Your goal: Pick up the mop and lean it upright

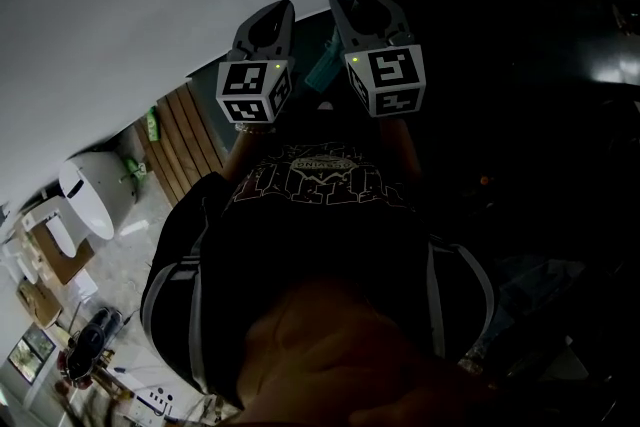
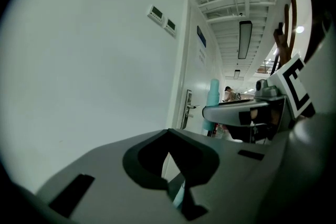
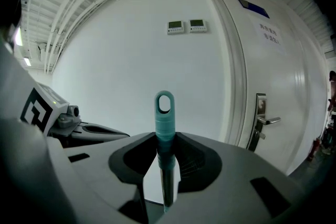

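The mop shows only as its handle: a teal cap with a hanging loop [image 3: 164, 105] on a dark shaft that stands upright. My right gripper [image 3: 165, 186] is shut on that shaft just below the cap. From the head view the teal handle [image 1: 324, 67] slants down between the two grippers, with the right gripper [image 1: 358, 0] around its top end. My left gripper [image 1: 270, 15] is level beside it, on the left. Low between the left gripper's [image 2: 176, 186] jaws a teal sliver shows, and whether they grip it is unclear. The mop head is hidden.
A white wall stands close ahead, with two small control panels [image 3: 187, 25] and a white door with a lever handle [image 3: 261, 117] to the right. Below, the head view shows wooden slats [image 1: 180, 135], a white appliance [image 1: 88, 190] and clutter on the left.
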A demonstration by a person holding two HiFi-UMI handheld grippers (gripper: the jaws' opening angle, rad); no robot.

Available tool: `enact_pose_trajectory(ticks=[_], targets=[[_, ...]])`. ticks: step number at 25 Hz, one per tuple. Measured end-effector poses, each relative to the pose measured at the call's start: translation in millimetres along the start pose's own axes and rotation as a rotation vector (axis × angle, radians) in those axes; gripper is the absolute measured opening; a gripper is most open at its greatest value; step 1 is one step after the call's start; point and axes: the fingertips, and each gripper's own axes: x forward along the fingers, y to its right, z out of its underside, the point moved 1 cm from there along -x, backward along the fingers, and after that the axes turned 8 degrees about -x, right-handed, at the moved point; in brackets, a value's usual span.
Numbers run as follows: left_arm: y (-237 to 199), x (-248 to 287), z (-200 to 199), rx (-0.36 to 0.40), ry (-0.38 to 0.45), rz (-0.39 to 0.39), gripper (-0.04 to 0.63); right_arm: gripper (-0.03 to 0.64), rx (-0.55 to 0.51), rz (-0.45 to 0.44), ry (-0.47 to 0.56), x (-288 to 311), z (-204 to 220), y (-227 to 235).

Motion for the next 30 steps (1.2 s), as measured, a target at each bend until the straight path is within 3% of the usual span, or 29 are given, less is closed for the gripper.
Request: enact_pose_trajectory(ticks=[8,22,30], targets=[[2.4,2.7,-8.6,0.004,-0.01,0.033,0.046,0.118,0.03,0.049,-0.014,-1.9,-1.3,8.5],[-46.9,-23.6,-10.6,0.004,-0.008,0.072,0.046,0.118,0.07,0.101,-0.019,24.6,-8.7,-34.0],[-54.0,-22.6,-5.2,-0.001,-0.014,0.112,0.046,0.118,0.084,0.13,-0.023,33.5,-4.5,-42.1]])
